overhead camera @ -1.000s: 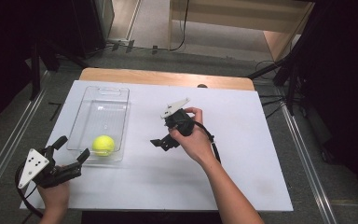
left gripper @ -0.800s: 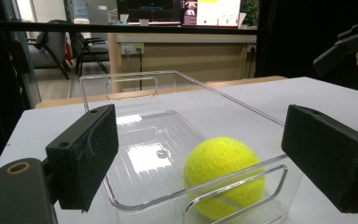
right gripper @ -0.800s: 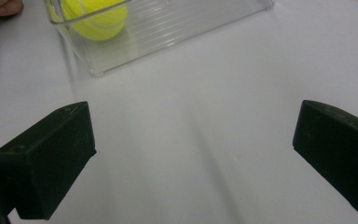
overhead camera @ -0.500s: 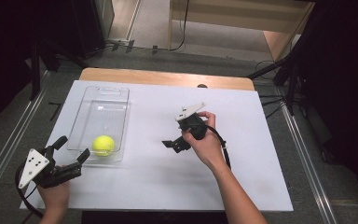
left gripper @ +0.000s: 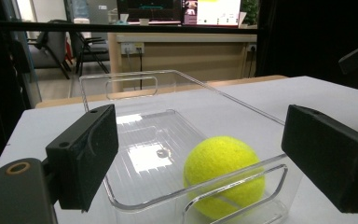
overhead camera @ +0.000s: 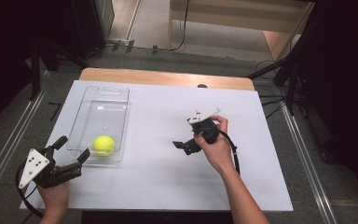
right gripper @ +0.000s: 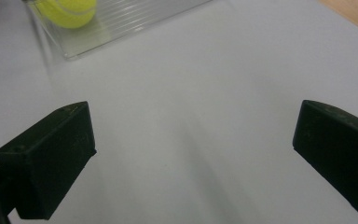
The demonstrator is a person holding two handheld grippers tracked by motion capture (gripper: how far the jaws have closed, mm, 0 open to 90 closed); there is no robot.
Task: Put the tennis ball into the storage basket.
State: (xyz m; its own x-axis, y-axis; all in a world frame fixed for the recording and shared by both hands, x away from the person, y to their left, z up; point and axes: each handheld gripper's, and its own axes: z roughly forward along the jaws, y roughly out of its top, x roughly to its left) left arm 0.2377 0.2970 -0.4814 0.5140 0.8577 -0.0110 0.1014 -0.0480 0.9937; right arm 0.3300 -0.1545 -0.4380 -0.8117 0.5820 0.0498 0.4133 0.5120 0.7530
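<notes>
A tennis ball [overhead camera: 103, 145] sits in the clear tray [overhead camera: 103, 105] — left claw [overhead camera: 71, 149] gapes just before it, right claw [overhead camera: 182, 145] gapes well aside, both empty.

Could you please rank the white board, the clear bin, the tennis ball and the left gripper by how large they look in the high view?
1. White board
2. Clear bin
3. Left gripper
4. Tennis ball
</notes>
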